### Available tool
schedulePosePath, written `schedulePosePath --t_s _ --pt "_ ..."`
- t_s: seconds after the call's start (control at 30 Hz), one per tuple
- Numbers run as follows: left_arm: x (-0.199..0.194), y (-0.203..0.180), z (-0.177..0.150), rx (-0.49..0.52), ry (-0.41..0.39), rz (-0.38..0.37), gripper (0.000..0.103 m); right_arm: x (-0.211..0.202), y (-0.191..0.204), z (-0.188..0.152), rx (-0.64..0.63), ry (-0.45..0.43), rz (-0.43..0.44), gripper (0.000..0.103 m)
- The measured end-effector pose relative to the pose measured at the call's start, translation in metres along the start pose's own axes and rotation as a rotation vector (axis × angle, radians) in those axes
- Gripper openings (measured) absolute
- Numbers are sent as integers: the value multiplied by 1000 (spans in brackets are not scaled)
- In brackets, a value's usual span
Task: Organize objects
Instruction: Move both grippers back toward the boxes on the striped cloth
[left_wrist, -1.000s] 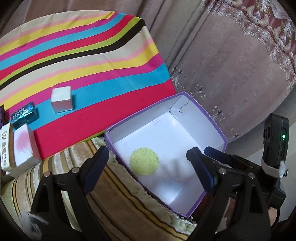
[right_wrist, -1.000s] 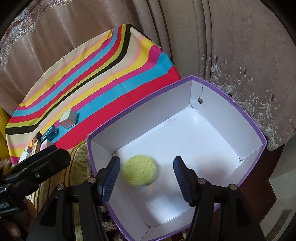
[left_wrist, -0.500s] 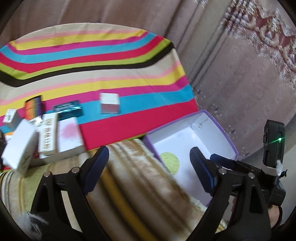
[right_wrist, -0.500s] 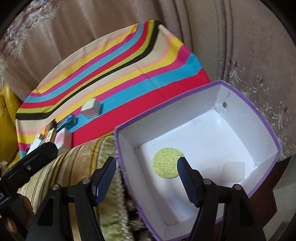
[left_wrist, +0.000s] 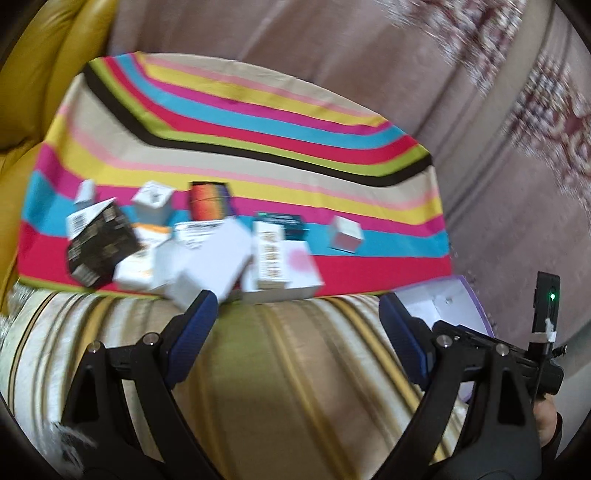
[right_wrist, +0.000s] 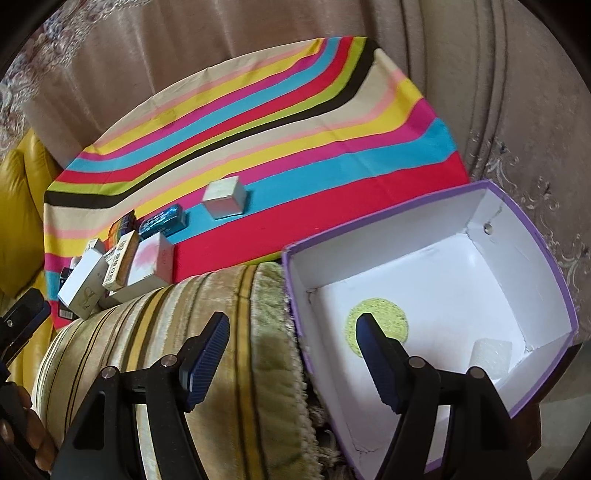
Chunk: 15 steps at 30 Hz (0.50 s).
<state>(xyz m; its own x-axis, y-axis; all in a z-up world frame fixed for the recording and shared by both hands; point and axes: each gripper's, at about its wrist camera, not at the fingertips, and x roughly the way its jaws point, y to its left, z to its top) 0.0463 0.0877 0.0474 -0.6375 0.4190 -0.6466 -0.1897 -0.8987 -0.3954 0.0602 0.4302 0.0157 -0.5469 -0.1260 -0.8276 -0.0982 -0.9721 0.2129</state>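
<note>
- Since a second ago, the left gripper (left_wrist: 295, 321) has swung away from the purple box (right_wrist: 546, 258) toward the pile of small boxes (left_wrist: 207, 254) on the striped cloth (left_wrist: 258, 122); only a corner of the purple box shows at its right edge.
- Left gripper: jaws spread wide, nothing between them, hanging over the striped plush cushion (left_wrist: 295, 376).
- Right gripper (right_wrist: 291, 343): jaws wide apart and empty; its right-hand finger (right_wrist: 376, 354) overlaps the box's open top, the left-hand one is above the cushion.
- Inside the purple box, on its white floor: a yellow-green round sponge (right_wrist: 391, 317) lying flat, partly hidden by that finger, and a small white block (right_wrist: 493, 350) near the right wall.
- Purple box sits open side up, just beside the cushion's fringed edge.
- Small boxes lie jumbled at the cloth's near edge, long axes at mixed angles; the view is blurred.
- A white cube box (right_wrist: 224, 197) stands apart from the pile, with a dark teal pack (right_wrist: 164, 220) near it.
</note>
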Motion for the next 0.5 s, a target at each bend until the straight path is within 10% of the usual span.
schedulePosePath --t_s 0.5 --pt "-14 77 4 -201 -32 93 91 20 26 16 -49 43 21 72"
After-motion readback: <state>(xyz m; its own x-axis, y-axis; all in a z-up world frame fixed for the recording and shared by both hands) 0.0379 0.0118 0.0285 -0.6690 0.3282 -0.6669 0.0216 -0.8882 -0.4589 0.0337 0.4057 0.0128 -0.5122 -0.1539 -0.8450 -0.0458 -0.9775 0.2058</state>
